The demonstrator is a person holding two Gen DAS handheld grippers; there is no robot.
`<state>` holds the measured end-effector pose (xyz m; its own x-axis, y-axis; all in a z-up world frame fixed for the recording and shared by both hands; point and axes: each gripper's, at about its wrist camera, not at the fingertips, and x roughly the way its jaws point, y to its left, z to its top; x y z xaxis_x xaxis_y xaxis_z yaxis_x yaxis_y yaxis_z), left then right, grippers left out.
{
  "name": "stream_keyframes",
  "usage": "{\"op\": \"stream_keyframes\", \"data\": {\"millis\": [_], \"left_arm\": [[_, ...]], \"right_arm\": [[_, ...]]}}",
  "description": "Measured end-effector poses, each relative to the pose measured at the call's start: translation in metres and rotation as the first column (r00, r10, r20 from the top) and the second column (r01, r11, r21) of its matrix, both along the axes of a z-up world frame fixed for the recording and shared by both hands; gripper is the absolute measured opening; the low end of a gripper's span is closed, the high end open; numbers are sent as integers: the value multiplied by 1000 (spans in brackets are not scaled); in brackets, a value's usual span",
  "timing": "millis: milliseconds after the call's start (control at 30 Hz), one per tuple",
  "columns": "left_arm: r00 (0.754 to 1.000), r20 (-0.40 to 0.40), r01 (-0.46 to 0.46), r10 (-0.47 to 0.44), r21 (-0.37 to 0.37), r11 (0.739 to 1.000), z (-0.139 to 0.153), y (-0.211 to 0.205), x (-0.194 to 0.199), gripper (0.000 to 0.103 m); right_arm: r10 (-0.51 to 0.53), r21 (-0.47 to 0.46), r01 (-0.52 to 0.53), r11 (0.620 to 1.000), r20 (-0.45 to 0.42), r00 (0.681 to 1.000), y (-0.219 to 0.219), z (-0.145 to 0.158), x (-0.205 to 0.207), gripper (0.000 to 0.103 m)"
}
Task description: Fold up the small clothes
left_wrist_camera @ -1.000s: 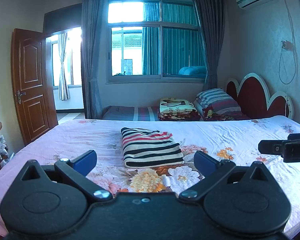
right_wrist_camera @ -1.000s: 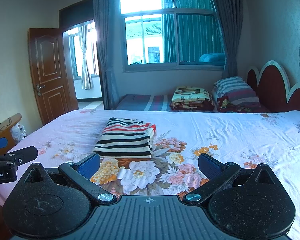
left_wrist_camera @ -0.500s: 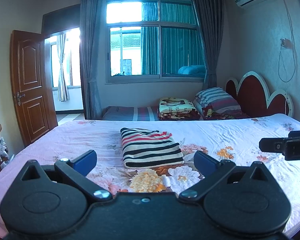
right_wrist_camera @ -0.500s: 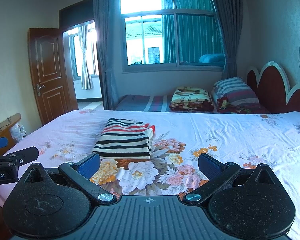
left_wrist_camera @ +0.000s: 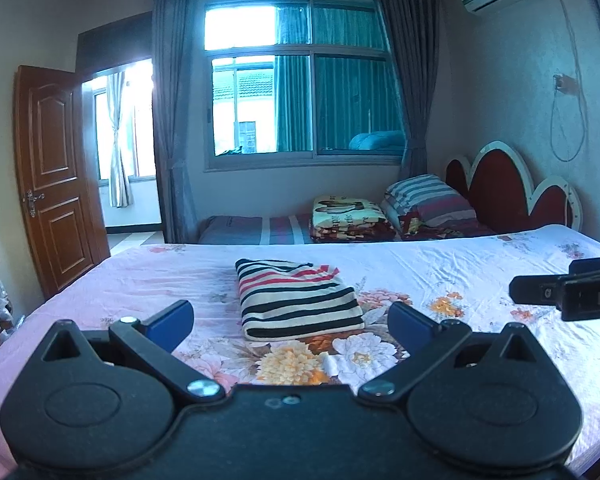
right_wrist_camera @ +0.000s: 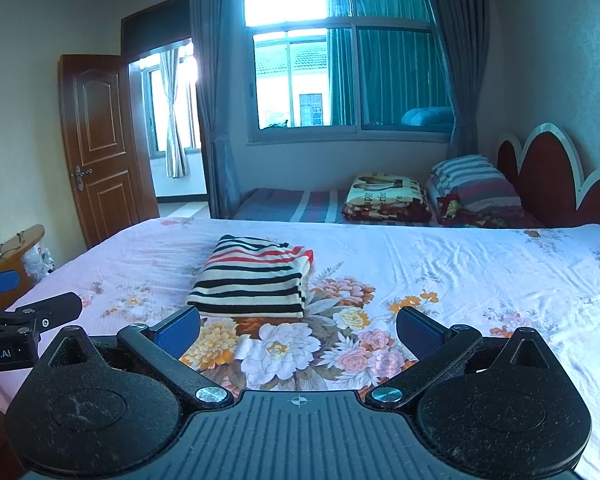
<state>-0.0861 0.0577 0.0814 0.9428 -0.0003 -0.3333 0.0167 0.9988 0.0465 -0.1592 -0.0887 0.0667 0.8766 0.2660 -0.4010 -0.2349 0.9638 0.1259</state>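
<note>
Striped garment (left_wrist_camera: 298, 300) lies folded into a compact rectangle on the floral bedsheet (left_wrist_camera: 439, 276), toward the middle of the bed and on the near side of the big printed flowers, with its layered edges stacked fairly square. Judging from how it sits, the folding of this piece looks finished; no other loose clothing shows on the sheet in either view, so what remains, if anything, is probably another item out of frame, though the lower part of the bed is hidden behind the gripper bodies and I cannot rule something out there. The left gripper (left_wrist_camera: 292, 318) hovers above the near edge of the bed, pointing level toward the garment, its blue-padded jaws spread wide and holding nothing. The right gripper (right_wrist_camera: 298, 322) is posed much the same, level and aimed across the bed with the garment slightly to its left, jaws parted and empty. Each tool shows at the edge of the other's camera, so the two are held side by side, well apart from the cloth. Neither touches the sheet. Beyond the bed, folded blankets (right_wrist_camera: 387, 198) and striped pillows (right_wrist_camera: 471, 178) rest against the headboard (right_wrist_camera: 547, 176).
</note>
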Motion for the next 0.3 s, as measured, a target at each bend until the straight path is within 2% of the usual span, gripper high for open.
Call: {"op": "stream_keyframes", "data": {"millis": [100,300], "left_arm": [[999,-8,33,-33,-14,999,-1,1,2,102],[1000,-4,23,-23,-35,999,0,4,3,102]], "right_arm": [[6,-2,-6,1000,2,1000,-1,-1,0,103],[17,-2,-17,1000,4,1000,-3,-1,1,103]]}}
